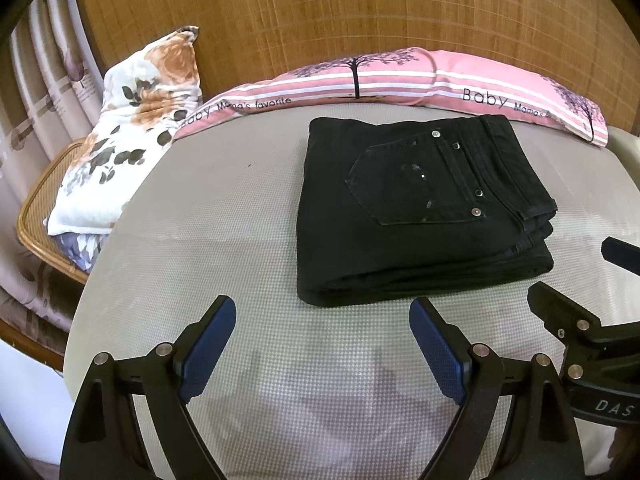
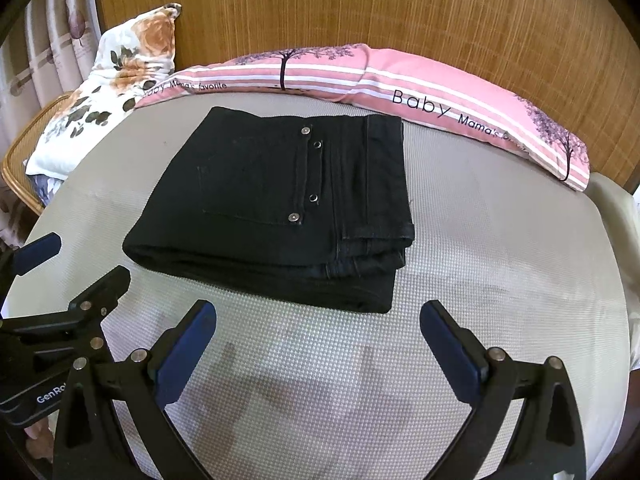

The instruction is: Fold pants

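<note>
Black pants (image 1: 420, 216) lie folded into a compact stack on the grey mat (image 1: 208, 216), back pocket and rivets facing up; they also show in the right wrist view (image 2: 276, 208). My left gripper (image 1: 322, 320) is open and empty, hovering just in front of the stack's near edge. My right gripper (image 2: 318, 322) is open and empty, also just in front of the stack. The right gripper shows at the right edge of the left wrist view (image 1: 576, 280). The left gripper shows at the left edge of the right wrist view (image 2: 76, 264).
A pink striped pillow (image 1: 400, 76) lies along the mat's far edge against a wooden wall (image 1: 360, 8). A floral pillow (image 1: 132, 120) leans at the far left over a wicker chair (image 1: 36, 208). Curtains (image 1: 36, 80) hang at the left.
</note>
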